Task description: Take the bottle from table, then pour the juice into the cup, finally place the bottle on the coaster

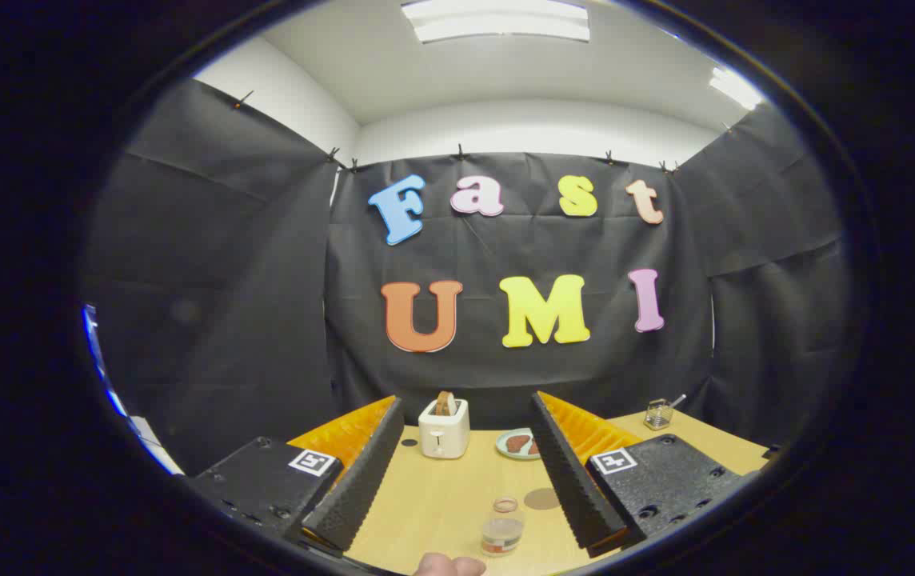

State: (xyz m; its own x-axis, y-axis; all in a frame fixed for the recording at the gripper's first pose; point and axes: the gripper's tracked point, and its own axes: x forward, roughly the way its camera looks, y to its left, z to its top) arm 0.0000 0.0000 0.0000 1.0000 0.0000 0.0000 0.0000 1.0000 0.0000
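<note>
My gripper (465, 472) hangs spread wide and empty above the tabletop (441, 500), lined up for the approach. Between the fingers: small clear container (503, 526) at 6 o'clock, probably the cup, coaster (541, 498) just beside. Toaster (444, 428) at 12. Can't spot the bottle.

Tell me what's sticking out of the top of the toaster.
A slice of toast stands upright in the slot of the toaster, its upper part showing. Its lower part is hidden inside. The toaster sits beyond the open gripper, whose jaws hold nothing.
</note>
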